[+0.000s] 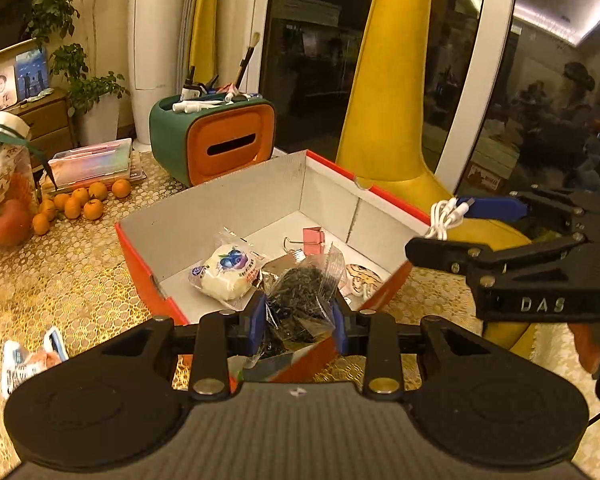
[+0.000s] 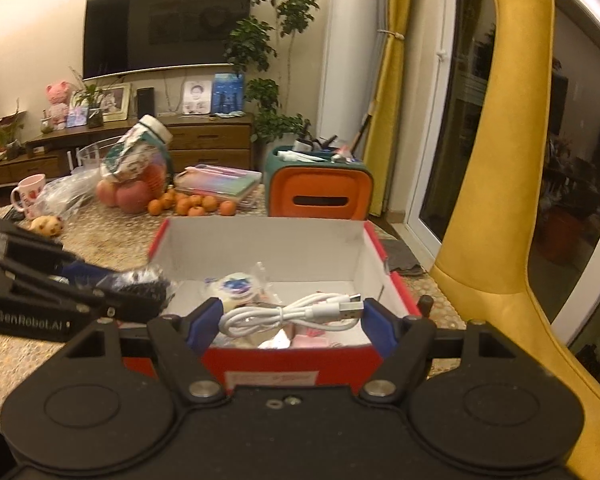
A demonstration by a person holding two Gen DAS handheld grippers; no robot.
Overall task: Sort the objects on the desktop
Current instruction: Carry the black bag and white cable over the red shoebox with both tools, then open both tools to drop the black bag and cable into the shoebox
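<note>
A: Desktop objects, item one: a crinkled clear plastic packet of dark dried leaves (image 1: 300, 300), held nearest the left lens. How are the tongs listed?

B: The left gripper (image 1: 300, 320) is entered as clamped on that packet, which is carried just over the near corner of the box. The right gripper (image 2: 292, 320) is entered as clamped on a coiled white USB cable (image 2: 292, 314), glossy and rubbery, with a metal plug at one end; it is held above the near wall of the box.

A: And the container?

B: A red cardboard box with a matt white lining (image 1: 228, 204), open at the top, stiff and creased at the folds. Already lodged inside: a soft round white bun in a printed blueberry wrapper (image 1: 230, 270) and a pink metal binder clip (image 1: 314, 236).

A: Step in hand?

B: Judged as delivery, with both items brought over the box and not yet released. The next move is thought to call for each piece to be lowered past the rim and the fingers parted; the light packet may cling to the pads.

A: Farther back?

B: A teal and orange plastic desk organiser (image 1: 216, 136) with pens, and small smooth-skinned oranges (image 1: 84, 200) on the gold-patterned tablecloth (image 1: 60, 272).
</note>
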